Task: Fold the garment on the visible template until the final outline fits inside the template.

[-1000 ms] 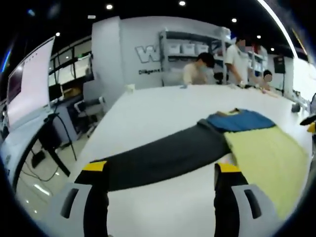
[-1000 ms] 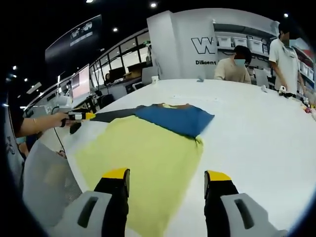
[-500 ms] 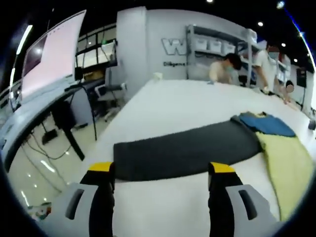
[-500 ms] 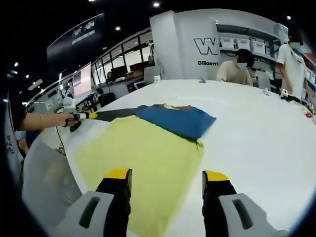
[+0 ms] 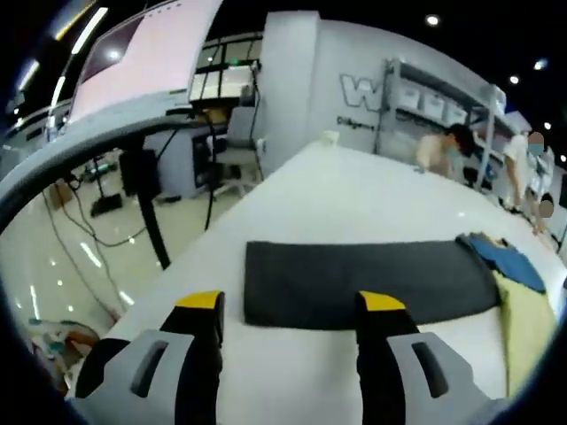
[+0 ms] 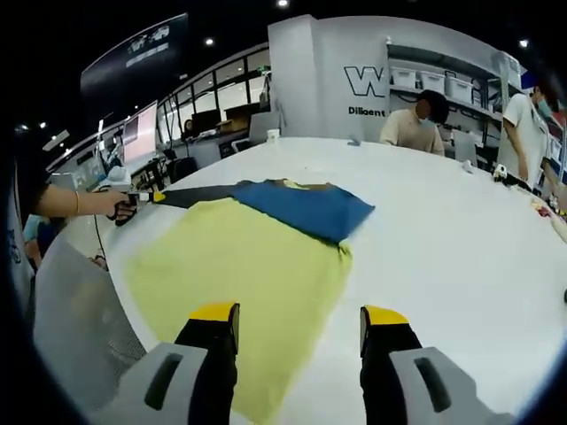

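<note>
A pale yellow sheet [image 6: 235, 270] lies flat on the white table [image 6: 461, 257]. A blue garment [image 6: 306, 208] rests on its far end, and a long dark grey cloth strip [image 6: 199, 195] runs out from it to the left. My right gripper [image 6: 299, 332] is open above the yellow sheet's near edge, holding nothing. In the left gripper view the dark grey strip [image 5: 372, 283] lies just ahead of my open left gripper [image 5: 291, 328], with the blue garment [image 5: 509, 258] and yellow sheet [image 5: 532, 323] at the right. The left gripper [image 6: 133, 202], held by a hand, sits at the strip's free end.
The table's left edge [image 5: 190, 257] drops to a floor with desks, cables and a large screen [image 5: 133, 53]. People [image 6: 416, 119] sit and stand at the table's far end. Small items [image 6: 500, 173] lie at the far right. Shelves [image 5: 425, 97] line the back wall.
The left gripper view has swung left and closed in on the dark grey strip's free end, which now sits centred between the jaws. The right gripper view has barely shifted.
</note>
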Motion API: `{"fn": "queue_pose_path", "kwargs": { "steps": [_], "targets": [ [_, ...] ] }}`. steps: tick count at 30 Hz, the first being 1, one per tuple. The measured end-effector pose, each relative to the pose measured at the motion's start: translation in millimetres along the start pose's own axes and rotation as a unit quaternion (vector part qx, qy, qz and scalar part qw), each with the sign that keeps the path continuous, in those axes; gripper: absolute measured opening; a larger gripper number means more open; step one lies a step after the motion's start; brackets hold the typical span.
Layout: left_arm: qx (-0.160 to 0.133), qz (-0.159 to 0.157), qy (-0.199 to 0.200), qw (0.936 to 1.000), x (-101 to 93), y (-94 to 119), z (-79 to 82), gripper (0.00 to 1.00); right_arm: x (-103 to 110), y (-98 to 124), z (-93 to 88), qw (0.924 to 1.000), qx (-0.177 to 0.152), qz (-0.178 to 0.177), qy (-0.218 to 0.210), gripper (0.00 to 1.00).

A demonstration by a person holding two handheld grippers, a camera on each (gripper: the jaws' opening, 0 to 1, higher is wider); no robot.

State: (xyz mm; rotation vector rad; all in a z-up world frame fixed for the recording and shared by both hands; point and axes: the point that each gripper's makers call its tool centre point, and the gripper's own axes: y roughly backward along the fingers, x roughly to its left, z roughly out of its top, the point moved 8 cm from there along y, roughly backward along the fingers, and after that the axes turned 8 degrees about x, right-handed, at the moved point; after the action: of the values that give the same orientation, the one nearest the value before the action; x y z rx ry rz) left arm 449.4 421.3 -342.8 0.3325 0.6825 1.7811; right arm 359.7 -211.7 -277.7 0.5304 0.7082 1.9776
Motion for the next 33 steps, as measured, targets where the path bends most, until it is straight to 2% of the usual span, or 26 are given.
{"fn": "queue_pose_path", "kwargs": {
  "steps": [4, 7, 9, 11, 13, 18, 20, 21, 24, 27, 28, 33],
  "targets": [
    [-0.004, -0.015, 0.004, 0.9999, -2.6, -1, 4.3, 0.45, 2, 0, 0.0, 1.0000, 0.001, 0.007, 0.006, 0.49],
    [0.001, -0.005, -0.025, 0.9997, -2.9, -2, 2.8, 0.40, 3, 0, 0.3, 0.9998, 0.004, 0.013, 0.013, 0.49],
    [0.006, -0.011, -0.031, 0.9994, -1.1, -6, 1.0, 0.29, 3, 0, 1.1, 0.9997, 0.004, 0.012, 0.019, 0.49],
    [0.017, -0.006, -0.063, 0.9978, -4.9, -6, -1.5, 0.22, 3, -1, 1.0, 0.9996, 0.004, 0.012, 0.024, 0.49],
    [0.014, -0.011, -0.057, 0.9982, -5.6, -8, -1.5, 0.19, 3, -1, 0.6, 0.9997, 0.004, 0.011, 0.022, 0.50],
    [0.020, -0.002, -0.067, 0.9976, -9.2, -5, 2.8, 0.12, 5, 0, -2.3, 0.9994, 0.008, 0.016, 0.028, 0.50],
    [0.025, 0.001, -0.079, 0.9966, -13.5, -6, 8.6, 0.05, 5, 1, -4.1, 0.9997, 0.005, 0.019, 0.017, 0.50],
    [0.020, -0.005, -0.070, 0.9974, -14.5, -5, 12.7, 0.03, 6, 1, -4.4, 0.9997, 0.005, 0.018, 0.018, 0.50],
    [0.004, 0.004, -0.055, 0.9985, -5.8, -4, 22.3, 0.02, 7, 2, -5.7, 0.9997, 0.005, 0.016, 0.015, 0.50],
    [-0.009, -0.004, -0.039, 0.9992, -7.8, 5, 34.0, 0.02, 8, 3, -6.1, 0.9998, -0.001, 0.018, 0.009, 0.50],
    [-0.010, -0.006, -0.040, 0.9991, 2.0, 1, 37.7, 0.02, 9, 3, -6.5, 0.9998, 0.000, 0.017, 0.009, 0.50],
    [-0.034, -0.017, -0.035, 0.9987, -2.6, 8, 61.8, 0.02, 8, 5, -6.6, 0.9997, -0.006, 0.021, 0.004, 0.50]
  ]
}}
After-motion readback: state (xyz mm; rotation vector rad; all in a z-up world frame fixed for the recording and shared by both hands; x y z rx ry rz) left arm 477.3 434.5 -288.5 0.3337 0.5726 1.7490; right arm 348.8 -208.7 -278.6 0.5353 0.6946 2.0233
